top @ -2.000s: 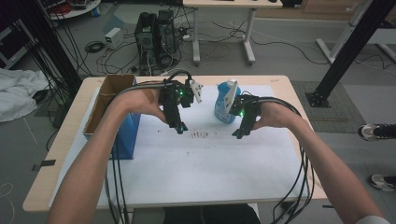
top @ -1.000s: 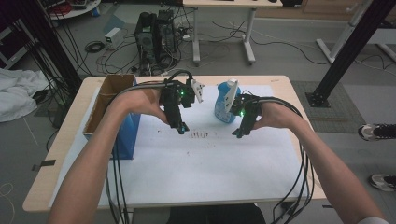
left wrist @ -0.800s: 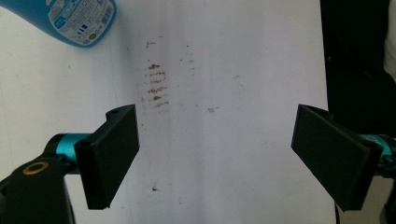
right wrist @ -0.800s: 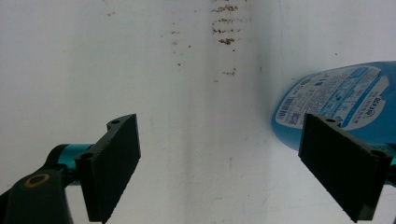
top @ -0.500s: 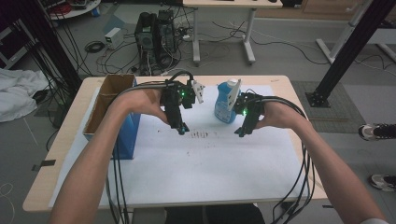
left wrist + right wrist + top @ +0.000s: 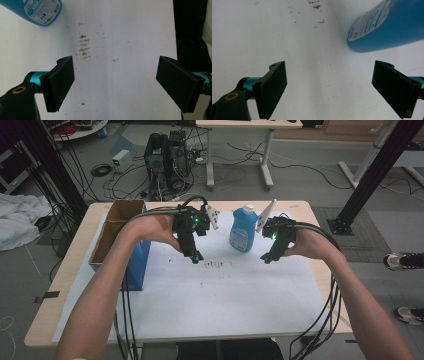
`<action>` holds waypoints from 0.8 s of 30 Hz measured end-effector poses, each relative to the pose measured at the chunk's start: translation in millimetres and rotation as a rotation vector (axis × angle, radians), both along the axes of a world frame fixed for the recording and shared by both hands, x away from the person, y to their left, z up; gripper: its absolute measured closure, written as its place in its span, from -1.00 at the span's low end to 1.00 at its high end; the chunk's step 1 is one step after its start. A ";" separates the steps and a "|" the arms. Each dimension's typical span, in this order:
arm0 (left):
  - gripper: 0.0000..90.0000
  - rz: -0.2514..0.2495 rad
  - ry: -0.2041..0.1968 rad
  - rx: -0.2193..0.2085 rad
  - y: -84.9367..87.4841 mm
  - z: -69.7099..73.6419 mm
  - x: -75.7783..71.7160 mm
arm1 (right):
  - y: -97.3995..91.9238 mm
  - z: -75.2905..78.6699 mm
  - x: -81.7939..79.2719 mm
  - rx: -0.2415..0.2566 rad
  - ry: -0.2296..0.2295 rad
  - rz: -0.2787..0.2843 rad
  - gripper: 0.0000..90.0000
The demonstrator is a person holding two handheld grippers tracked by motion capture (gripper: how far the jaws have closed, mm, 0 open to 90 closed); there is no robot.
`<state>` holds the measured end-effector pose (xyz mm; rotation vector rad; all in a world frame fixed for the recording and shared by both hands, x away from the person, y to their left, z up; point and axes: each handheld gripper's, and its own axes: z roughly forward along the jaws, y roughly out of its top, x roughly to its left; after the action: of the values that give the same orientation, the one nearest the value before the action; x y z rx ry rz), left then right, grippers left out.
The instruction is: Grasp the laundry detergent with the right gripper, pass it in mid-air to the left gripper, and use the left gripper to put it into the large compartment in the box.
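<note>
A blue bottle (image 6: 243, 229) with a white cap stands upright on the white sheet (image 6: 220, 300) near the table's far side. Brown smears (image 6: 214, 264) mark the sheet just in front of it. My left gripper (image 6: 195, 257) hovers left of the bottle, open, jaws wide over the smears (image 6: 83, 47) with nothing between them; the bottle's base (image 6: 37, 11) shows at that view's top left. My right gripper (image 6: 266, 258) is open to the bottle's right, empty, with the bottle's base (image 6: 387, 27) at upper right.
An open cardboard box (image 6: 117, 227) with a blue front stands at the table's left edge. Cables trail from both grippers off the near edge. Beyond the table are computer towers (image 6: 167, 155) and another desk's legs.
My right gripper has moved to the right, away from the bottle, which now stands free between the two grippers. The left gripper has barely moved.
</note>
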<state>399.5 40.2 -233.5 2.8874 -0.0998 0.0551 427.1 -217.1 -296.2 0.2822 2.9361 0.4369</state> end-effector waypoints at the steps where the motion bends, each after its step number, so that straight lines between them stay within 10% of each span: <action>1: -0.66 -0.004 -0.002 0.002 0.2 0.1 0.5 | -1.5 -1.1 0.1 0.003 -0.004 -0.006 -0.74; 24: -0.66 -0.013 -0.003 0.003 -4.8 -2.1 -1.3 | -36.0 -15.3 9.2 0.214 -0.044 -0.370 -0.74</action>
<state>398.2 35.4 -235.6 2.8898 -0.1190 0.0576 436.3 -253.1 -311.5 0.8134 2.7070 0.6857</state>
